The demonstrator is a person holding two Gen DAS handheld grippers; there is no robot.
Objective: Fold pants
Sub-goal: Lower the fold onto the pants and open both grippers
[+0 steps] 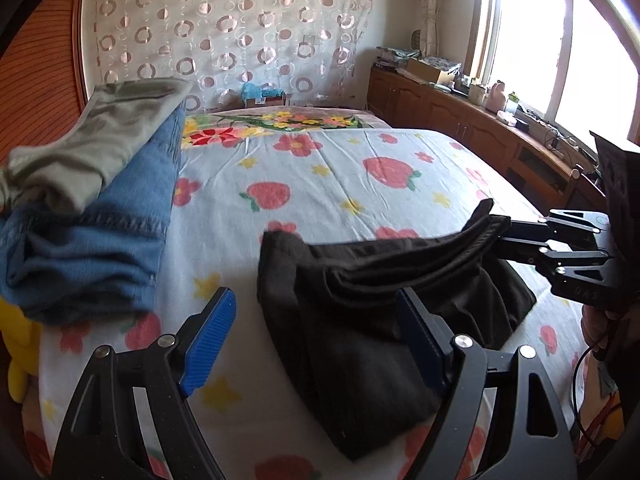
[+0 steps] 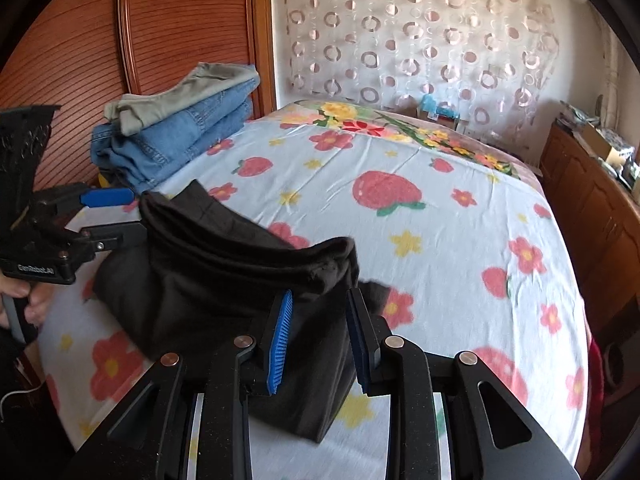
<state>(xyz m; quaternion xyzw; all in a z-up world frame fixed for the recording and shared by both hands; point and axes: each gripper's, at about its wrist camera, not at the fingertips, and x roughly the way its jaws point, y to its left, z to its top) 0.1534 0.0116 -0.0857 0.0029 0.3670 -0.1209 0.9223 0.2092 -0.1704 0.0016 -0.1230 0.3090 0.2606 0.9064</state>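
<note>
Black pants [image 1: 360, 308] lie folded in a loose bundle on the strawberry-print bed sheet [image 1: 328, 176]; they also show in the right wrist view [image 2: 240, 280]. My left gripper [image 1: 316, 312] is open, its blue pads [image 1: 208, 344] spread wide, one on each side of the bundle's near-left corner. My right gripper [image 2: 320, 312] is partly open around the bundle's raised edge, with nothing clamped. The right gripper also shows at the bundle's right end in the left wrist view [image 1: 500, 240], and the left gripper at its left end in the right wrist view [image 2: 132, 216].
A stack of folded blue jeans [image 1: 100, 240] with grey-green pants [image 1: 100, 144] on top sits at the bed's left side, also in the right wrist view [image 2: 180, 128]. A wooden wardrobe [image 2: 100, 40] stands behind it. A wooden cabinet [image 1: 480, 120] lines the window wall.
</note>
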